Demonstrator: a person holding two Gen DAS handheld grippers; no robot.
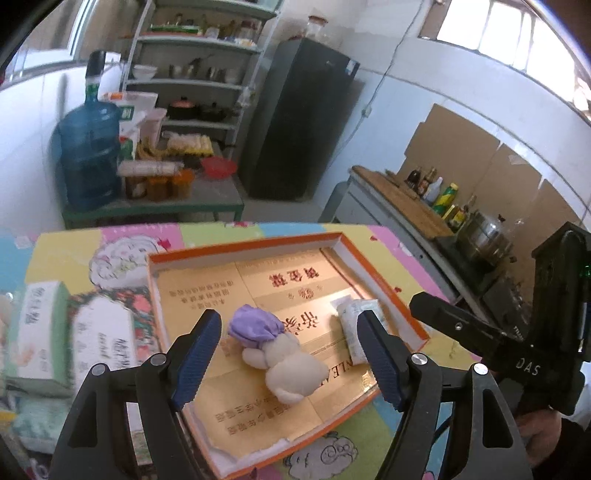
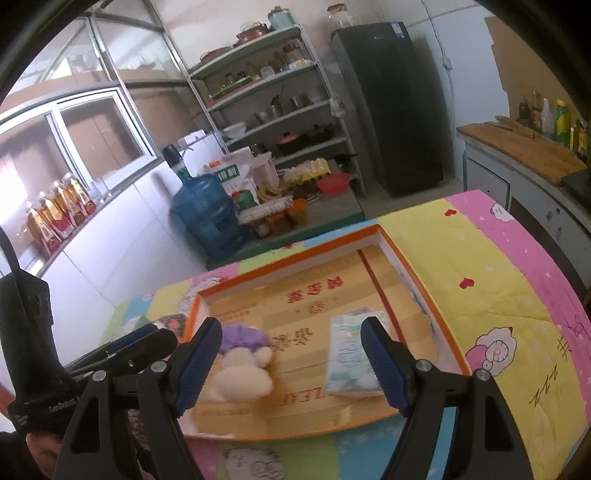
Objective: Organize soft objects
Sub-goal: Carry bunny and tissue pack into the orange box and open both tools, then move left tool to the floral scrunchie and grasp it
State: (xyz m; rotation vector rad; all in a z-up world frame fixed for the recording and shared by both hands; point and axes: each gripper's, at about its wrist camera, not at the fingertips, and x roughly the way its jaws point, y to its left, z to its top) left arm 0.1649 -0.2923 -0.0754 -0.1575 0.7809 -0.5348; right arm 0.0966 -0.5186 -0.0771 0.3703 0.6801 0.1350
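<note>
Both tongs gape empty; plush toy [image 1: 280,354] lies in box [image 1: 373,273] below left tongs [image 1: 291,354].

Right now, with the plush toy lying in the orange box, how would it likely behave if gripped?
The plush toy looks stuffed, so it probably squashes between jaws and feels light. Its rounded cream body and purple hat suggest it may flop or sag, not roll. Unlikely fragile.

orange box [image 1: 380,280] walls around plush toy [image 1: 280,362], tissue pack [image 1: 354,325]

Kitchen w/ fridge [image 1: 299,118], shelf rack [image 1: 192,74], sunlit window [image 1: 517,33].
</note>
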